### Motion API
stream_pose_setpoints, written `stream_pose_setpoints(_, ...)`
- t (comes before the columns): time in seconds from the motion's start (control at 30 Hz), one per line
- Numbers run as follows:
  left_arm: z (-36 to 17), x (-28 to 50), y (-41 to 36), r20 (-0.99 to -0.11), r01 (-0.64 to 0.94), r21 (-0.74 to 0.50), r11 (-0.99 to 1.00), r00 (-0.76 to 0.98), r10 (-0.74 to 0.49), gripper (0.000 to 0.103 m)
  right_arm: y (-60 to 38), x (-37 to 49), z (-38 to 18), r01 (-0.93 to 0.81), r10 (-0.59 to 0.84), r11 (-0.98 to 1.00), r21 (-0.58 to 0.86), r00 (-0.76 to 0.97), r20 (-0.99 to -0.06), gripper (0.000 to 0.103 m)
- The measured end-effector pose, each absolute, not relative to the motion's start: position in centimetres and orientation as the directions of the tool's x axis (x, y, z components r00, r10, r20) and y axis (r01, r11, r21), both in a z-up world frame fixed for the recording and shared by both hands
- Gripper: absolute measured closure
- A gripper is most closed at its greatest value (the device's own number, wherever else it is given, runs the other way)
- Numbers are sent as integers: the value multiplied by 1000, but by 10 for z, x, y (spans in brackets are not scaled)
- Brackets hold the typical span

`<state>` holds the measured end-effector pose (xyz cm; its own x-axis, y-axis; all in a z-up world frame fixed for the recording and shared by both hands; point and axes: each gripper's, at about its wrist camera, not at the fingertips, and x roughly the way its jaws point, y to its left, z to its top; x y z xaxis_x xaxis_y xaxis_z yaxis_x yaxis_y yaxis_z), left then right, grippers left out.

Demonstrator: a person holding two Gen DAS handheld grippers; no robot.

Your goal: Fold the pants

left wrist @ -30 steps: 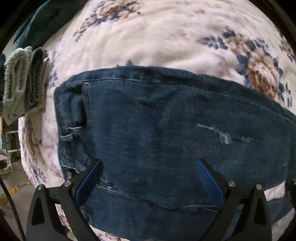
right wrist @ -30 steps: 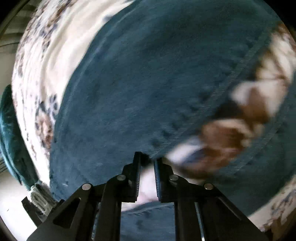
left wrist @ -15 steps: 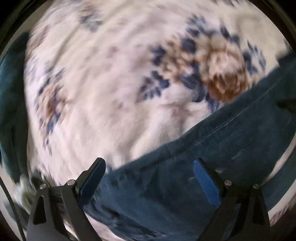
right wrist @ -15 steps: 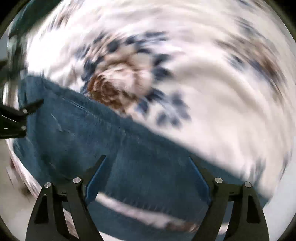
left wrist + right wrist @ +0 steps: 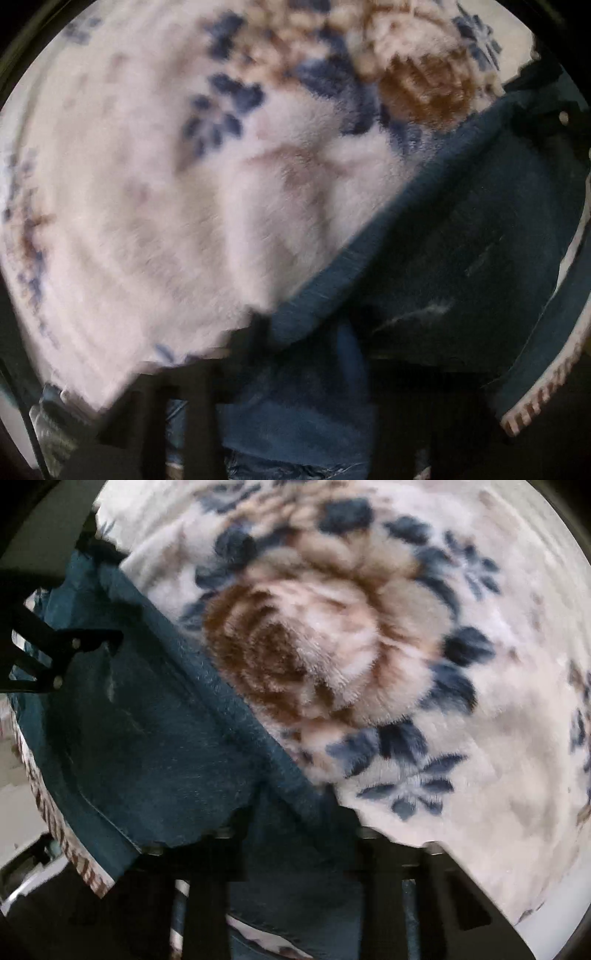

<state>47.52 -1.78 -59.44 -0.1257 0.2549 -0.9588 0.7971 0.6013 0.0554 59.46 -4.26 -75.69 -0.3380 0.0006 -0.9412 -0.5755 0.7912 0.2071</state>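
Two grippers are seen on the dark blue denim pants (image 5: 480,236). L gripper (image 5: 295,332) is clenched on the pants' folded edge, bottom centre of its frame. R gripper (image 5: 295,812) w/ jaws closing, denim edge between them; pad contact is lost in blur. Pants are laid diagonally: lower right in L view, lower left in R view. Cream plush blanket w/ blue-brown floral print (image 5: 147,184) is spread beneath. L gripper also visible at left edge of R view.
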Motion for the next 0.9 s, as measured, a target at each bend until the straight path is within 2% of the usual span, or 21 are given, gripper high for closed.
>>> stream_pose_setpoints(0.13, -562, 438, -12, -960, 760, 241, 604, 95, 263, 91, -58, 585, -716, -521, 64, 833, 187, -244, -968, 90)
stream_pose_setpoints(0.23, -543, 398, -8, -953, 703, 298, 646, 178, 246, 91, -82, 556, -679, -446, 158, 862, 242, -216, -963, 93)
stream_pose_setpoints(0.43, -506, 300, 33, -976, 506, 216, 835, 120, 180, 92, -103, 454, -633, -340, 254, 882, 326, -238, -937, 94)
stream_pose_setpoints(0.5, -508, 254, 54, -984, 454, 173, 874, 55, 167, 91, -100, 424, -640, -297, 279, 882, 366, -296, -914, 94)
stream_pose_setpoints(0.6, -544, 210, 70, -986, 388, 132, 912, -44, 161, 90, -113, 375, -657, -206, 288, 901, 381, -373, -882, 93)
stream_pose_setpoints(0.73, -558, 192, 70, -986, 320, 152, 935, -18, 166, 87, -129, 350, -689, -56, 304, 934, 352, -391, -869, 90)
stream_pose_setpoints(0.8, -541, 189, 72, -992, 240, 114, 964, -17, 122, 78, -133, 360, -693, 37, 339, 935, 354, -392, -855, 87)
stream_pose_setpoints(0.83, -532, 189, 76, -996, 192, 85, 978, -18, 90, 76, -141, 367, -686, 69, 356, 931, 358, -386, -851, 87)
stream_pose_setpoints(0.87, -521, 187, 81, -998, 138, 53, 989, -20, 56, 75, -150, 374, -676, 90, 378, 924, 373, -367, -850, 79)
stream_pose_setpoints(0.9, -512, 184, 85, -999, 91, 23, 996, -24, 25, 74, -156, 378, -667, 112, 405, 914, 391, -342, -848, 58)
